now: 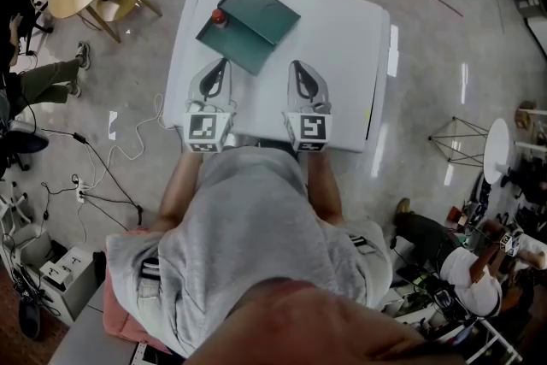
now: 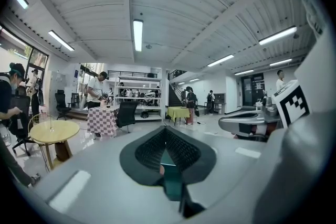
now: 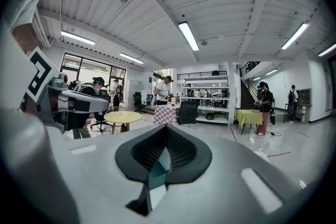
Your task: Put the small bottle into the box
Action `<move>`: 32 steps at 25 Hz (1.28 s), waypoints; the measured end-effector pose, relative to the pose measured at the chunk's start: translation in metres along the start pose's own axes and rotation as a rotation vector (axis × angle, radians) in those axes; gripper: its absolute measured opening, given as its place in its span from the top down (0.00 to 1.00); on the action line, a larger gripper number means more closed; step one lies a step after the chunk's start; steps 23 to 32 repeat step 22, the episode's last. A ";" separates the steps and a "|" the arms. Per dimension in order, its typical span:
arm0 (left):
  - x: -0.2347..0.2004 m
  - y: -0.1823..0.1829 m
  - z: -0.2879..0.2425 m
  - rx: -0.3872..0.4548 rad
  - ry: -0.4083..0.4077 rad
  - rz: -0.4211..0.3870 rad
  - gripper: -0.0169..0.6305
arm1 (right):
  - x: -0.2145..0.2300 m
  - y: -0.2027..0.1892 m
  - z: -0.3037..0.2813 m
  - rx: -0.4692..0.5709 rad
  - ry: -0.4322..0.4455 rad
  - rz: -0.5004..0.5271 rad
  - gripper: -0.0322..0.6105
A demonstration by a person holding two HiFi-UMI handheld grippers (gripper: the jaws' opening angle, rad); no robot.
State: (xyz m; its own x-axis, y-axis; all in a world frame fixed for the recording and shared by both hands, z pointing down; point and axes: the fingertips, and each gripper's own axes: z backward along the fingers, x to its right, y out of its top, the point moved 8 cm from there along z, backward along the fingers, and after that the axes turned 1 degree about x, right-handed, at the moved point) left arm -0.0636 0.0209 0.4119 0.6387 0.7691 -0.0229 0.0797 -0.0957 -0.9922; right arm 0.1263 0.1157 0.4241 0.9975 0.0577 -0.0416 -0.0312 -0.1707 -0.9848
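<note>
Head view shows the white desk [image 1: 342,55] with the dark green box [image 1: 249,26] on its far left part. The small bottle [image 1: 219,16], red-capped, stands at the box's left edge; touching or just beside, I cannot tell. Its body is too small to make out. The left gripper [image 1: 224,64] and the right gripper [image 1: 297,66] are over the near part of the desk, apart from the bottle. Both gripper views show the fingers together, with nothing between them. The person's body hides the desk's near edge. Right of the box the surface is bare up to the edge.
</note>
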 end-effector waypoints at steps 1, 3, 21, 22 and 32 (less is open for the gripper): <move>0.000 0.000 0.000 0.000 0.001 0.002 0.96 | 0.000 0.001 0.000 0.002 -0.001 0.001 0.95; -0.002 0.000 0.000 -0.001 0.003 0.006 0.96 | -0.001 0.001 -0.001 0.003 -0.002 0.001 0.95; -0.005 -0.003 0.003 0.003 0.011 0.015 0.96 | -0.007 0.002 -0.005 -0.004 0.016 0.008 0.95; -0.006 -0.003 0.003 0.003 0.010 0.015 0.96 | -0.007 0.001 -0.005 -0.004 0.017 0.007 0.95; -0.006 -0.003 0.003 0.003 0.010 0.015 0.96 | -0.007 0.001 -0.005 -0.004 0.017 0.007 0.95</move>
